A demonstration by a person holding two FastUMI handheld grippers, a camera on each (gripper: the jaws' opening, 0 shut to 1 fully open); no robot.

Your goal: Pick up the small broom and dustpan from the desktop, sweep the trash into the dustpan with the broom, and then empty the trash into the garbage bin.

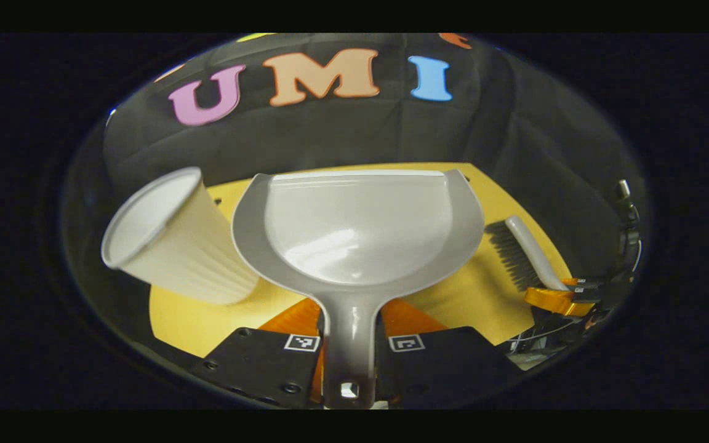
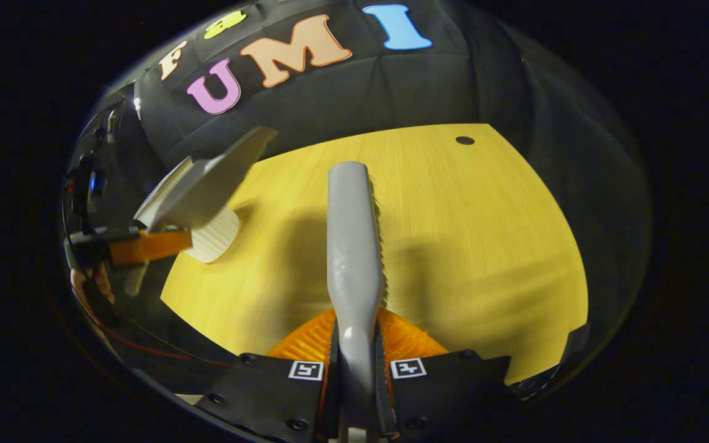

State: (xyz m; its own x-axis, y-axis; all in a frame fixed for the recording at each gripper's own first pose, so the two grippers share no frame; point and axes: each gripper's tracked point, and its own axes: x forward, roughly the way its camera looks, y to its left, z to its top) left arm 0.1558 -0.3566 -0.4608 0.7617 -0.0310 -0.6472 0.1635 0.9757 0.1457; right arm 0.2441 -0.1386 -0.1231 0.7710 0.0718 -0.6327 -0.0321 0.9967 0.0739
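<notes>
My left gripper (image 1: 349, 351) is shut on the handle of the grey dustpan (image 1: 354, 234), held above the yellow table (image 1: 207, 320); the pan's inside looks bare. The white ribbed garbage bin (image 1: 176, 246) stands just left of the pan, its mouth open. In the right gripper view my right gripper (image 2: 354, 363) is shut on the handle of the small grey broom (image 2: 351, 246), which points forward over the table with its bristles to the right. Far left there, the dustpan (image 2: 200, 184) hangs raised in front of the bin (image 2: 216, 237), held by the left gripper (image 2: 145, 243).
The yellow table (image 2: 484, 246) has a small dark hole (image 2: 464, 140) near its far right corner. The booth's black cloth wall stands right behind it. In the left gripper view the broom (image 1: 530, 252) and right gripper (image 1: 567, 298) sit at the table's right edge.
</notes>
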